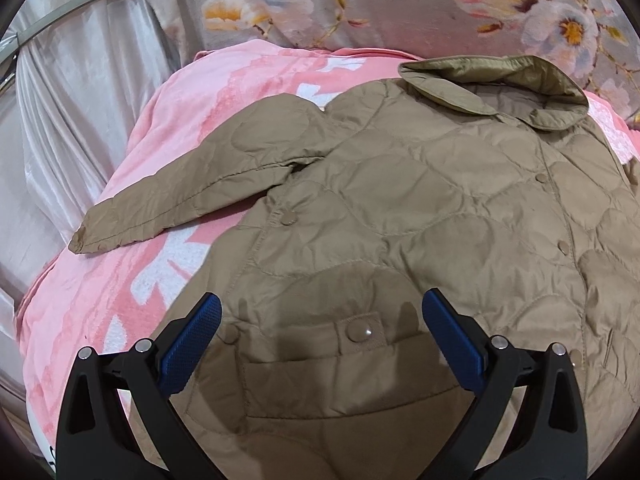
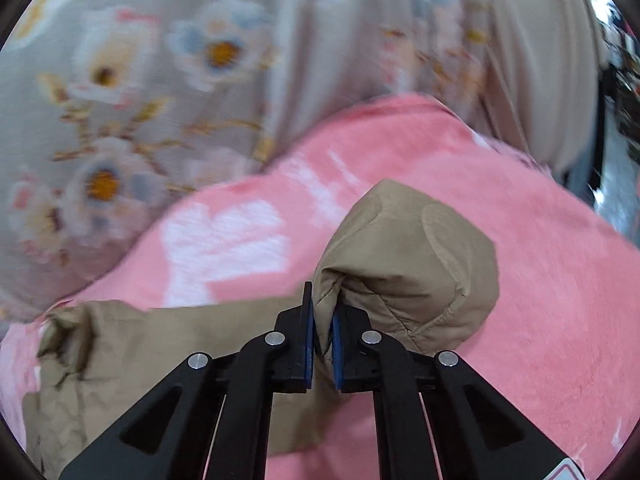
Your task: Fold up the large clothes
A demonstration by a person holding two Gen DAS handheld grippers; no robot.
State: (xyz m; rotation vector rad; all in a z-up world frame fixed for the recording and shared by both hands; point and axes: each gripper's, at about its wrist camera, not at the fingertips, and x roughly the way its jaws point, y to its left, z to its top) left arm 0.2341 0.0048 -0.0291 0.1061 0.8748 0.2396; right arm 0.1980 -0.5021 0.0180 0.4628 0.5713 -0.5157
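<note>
A tan quilted jacket (image 1: 420, 200) lies front-up on a pink blanket (image 1: 180, 120), collar at the far side and its left sleeve (image 1: 180, 196) spread out to the left. My left gripper (image 1: 322, 304) is open and empty, hovering over the jacket's lower front near a snap pocket flap (image 1: 360, 332). In the right wrist view, my right gripper (image 2: 322, 312) is shut on the jacket's other sleeve (image 2: 408, 264), which bunches up just beyond the fingers above the pink blanket (image 2: 540, 280). More of the jacket (image 2: 140, 352) lies at the lower left.
A grey floral cover (image 1: 400, 4) lies behind the blanket and also shows in the right wrist view (image 2: 160, 100). A shiny silver-white curtain (image 1: 72, 100) hangs at the left. The blanket edge drops off at the left.
</note>
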